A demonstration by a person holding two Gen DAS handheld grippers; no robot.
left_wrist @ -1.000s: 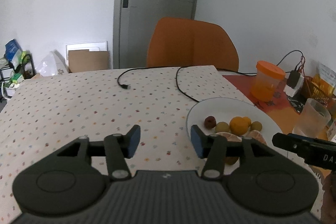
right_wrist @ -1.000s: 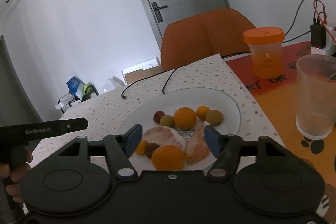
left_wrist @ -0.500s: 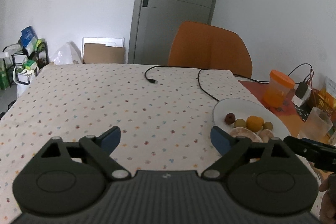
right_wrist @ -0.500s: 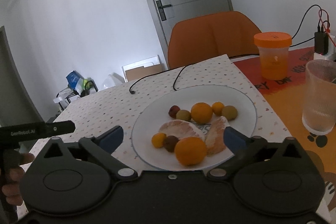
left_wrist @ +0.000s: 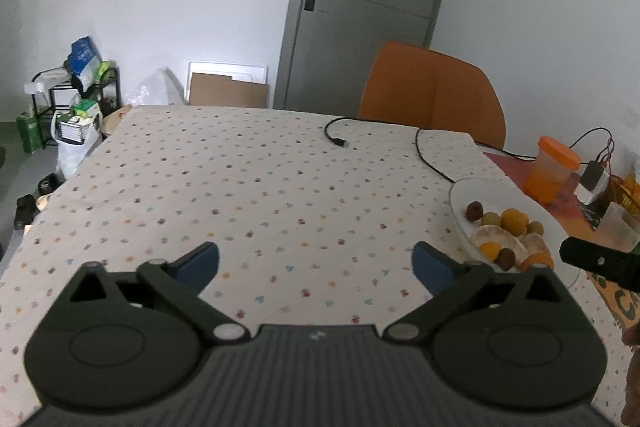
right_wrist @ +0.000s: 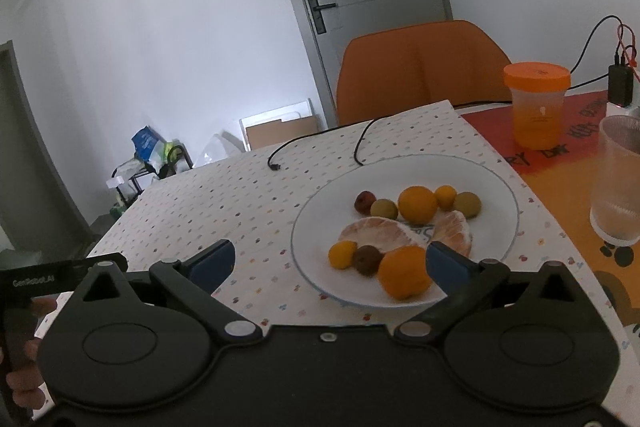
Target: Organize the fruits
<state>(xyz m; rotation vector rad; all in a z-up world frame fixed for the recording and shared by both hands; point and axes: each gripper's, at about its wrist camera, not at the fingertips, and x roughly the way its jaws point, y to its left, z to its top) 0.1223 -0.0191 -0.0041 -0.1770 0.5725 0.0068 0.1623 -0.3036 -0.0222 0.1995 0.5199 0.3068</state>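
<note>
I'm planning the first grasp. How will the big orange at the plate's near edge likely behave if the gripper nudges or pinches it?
The orange looks round and smooth, so a nudge would probably roll it. It sits close to the plate rim, so it might roll off. Its skin seems firm, so a centred pinch should hold.

Glossy white plate (right_wrist: 500, 187), matt dotted tablecloth (left_wrist: 240, 187) (cloth), ribbed translucent cup (right_wrist: 616, 187)
</note>
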